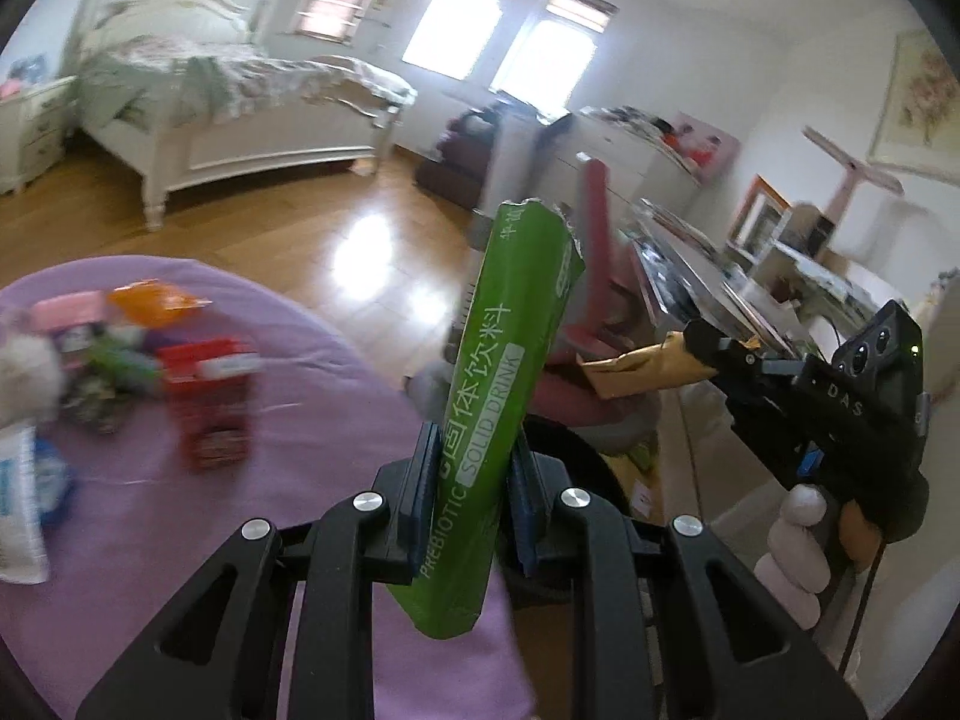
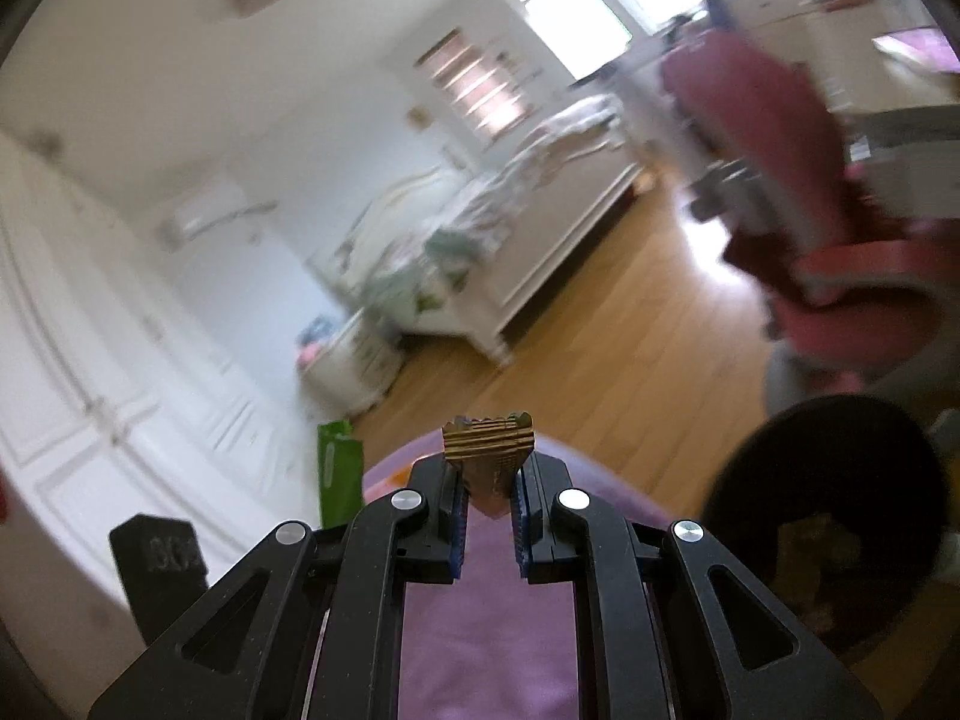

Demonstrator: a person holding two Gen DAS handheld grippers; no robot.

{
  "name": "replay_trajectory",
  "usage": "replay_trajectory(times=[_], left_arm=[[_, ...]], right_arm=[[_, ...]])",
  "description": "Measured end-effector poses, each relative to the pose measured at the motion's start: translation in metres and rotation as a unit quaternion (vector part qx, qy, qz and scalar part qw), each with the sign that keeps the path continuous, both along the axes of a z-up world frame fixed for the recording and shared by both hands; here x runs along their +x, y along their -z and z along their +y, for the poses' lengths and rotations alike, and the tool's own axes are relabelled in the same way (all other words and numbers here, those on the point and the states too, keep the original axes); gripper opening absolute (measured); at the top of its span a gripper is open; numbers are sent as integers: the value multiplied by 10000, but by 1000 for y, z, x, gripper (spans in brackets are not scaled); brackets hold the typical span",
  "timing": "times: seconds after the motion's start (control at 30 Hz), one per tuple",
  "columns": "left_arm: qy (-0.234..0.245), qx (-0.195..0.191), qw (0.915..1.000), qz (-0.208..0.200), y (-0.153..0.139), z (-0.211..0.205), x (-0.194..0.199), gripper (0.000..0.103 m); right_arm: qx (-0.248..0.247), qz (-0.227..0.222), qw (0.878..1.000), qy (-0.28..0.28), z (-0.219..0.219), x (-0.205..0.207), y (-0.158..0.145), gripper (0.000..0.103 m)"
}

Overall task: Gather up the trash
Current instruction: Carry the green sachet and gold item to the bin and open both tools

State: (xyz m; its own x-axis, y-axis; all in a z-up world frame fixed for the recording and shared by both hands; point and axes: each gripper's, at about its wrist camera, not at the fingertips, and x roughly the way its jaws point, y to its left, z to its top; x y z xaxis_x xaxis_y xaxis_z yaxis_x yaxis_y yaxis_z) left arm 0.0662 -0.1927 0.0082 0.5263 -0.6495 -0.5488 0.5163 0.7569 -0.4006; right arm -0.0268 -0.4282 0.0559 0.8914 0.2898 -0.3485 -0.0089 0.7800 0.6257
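Note:
My left gripper (image 1: 468,474) is shut on a green drink sachet (image 1: 510,360) and holds it upright above the purple-covered table (image 1: 336,414). My right gripper (image 2: 487,483) is shut on a gold-brown wrapper (image 2: 489,450); it also shows in the left wrist view (image 1: 699,339) with the wrapper (image 1: 636,369) at the right, held over the floor beside the table. A pile of trash (image 1: 120,360) with a red box (image 1: 207,402) and an orange wrapper (image 1: 153,300) lies on the table at the left. The green sachet (image 2: 339,474) shows in the right wrist view.
A round black bin (image 2: 834,516) stands low on the right beside the table. A pink chair (image 1: 594,324) and a cluttered desk (image 1: 708,276) are behind. A white bed (image 1: 240,120) stands across the wooden floor (image 1: 336,228).

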Motion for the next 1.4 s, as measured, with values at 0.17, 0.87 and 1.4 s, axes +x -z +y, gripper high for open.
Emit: replay_trajectory(times=[0.17, 0.87, 1.4], left_arm=[[458, 94, 9989, 27, 5, -54, -2, 22], [1198, 507, 9898, 584, 62, -161, 4, 25], [651, 599, 9959, 211, 32, -118, -3, 85]], right_arm=[[30, 81, 9980, 627, -58, -24, 16, 13], [248, 740, 9882, 1322, -130, -36, 88, 14], [308, 854, 9856, 1428, -120, -32, 89, 75]])
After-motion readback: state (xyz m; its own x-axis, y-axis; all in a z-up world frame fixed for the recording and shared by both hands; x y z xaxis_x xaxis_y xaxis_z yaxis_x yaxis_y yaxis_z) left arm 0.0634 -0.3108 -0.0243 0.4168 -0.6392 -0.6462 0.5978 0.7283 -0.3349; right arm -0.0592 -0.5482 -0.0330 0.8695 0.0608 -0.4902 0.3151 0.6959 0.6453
